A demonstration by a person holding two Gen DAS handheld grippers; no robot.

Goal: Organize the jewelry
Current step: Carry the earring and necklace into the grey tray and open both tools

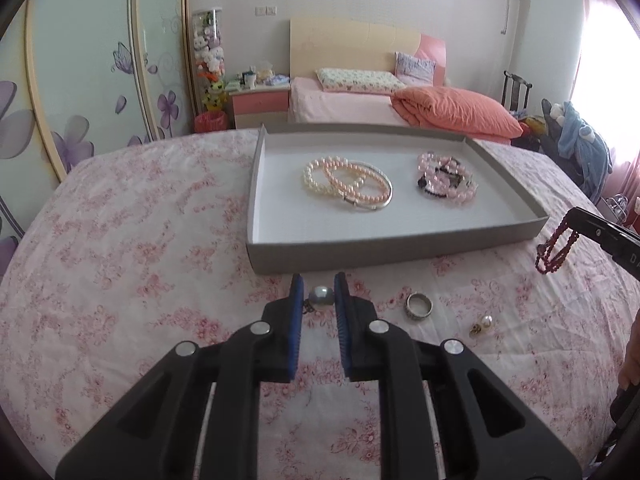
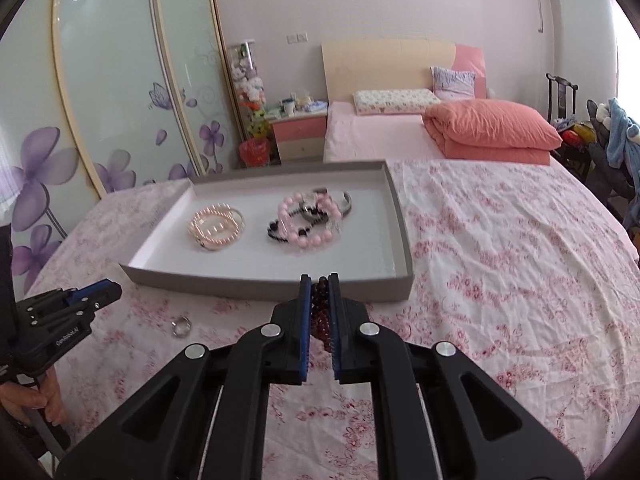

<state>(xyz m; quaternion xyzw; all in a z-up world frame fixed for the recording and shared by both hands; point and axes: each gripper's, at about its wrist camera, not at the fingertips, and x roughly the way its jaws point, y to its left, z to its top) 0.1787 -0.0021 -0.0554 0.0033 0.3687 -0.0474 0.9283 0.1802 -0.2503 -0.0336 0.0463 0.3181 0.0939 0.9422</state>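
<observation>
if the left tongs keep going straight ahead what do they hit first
The grey pearl lying on the bedspread between the open left tongs. Past it, likely the tray's near wall, though depth is hard to judge.

A tray point(image 1: 400, 245) sits on the bed point(image 1: 120, 260). In it, the pearl bracelets point(image 1: 346, 184) lie left of a bead pile point(image 1: 447, 181). Before the tray, on the sheet, a pearl point(image 1: 321, 296) lies between the left tool's point(image 1: 319, 294) fingers, a ring point(image 1: 419, 306) to its right, and an earring point(image 1: 482, 324) further right.
</observation>
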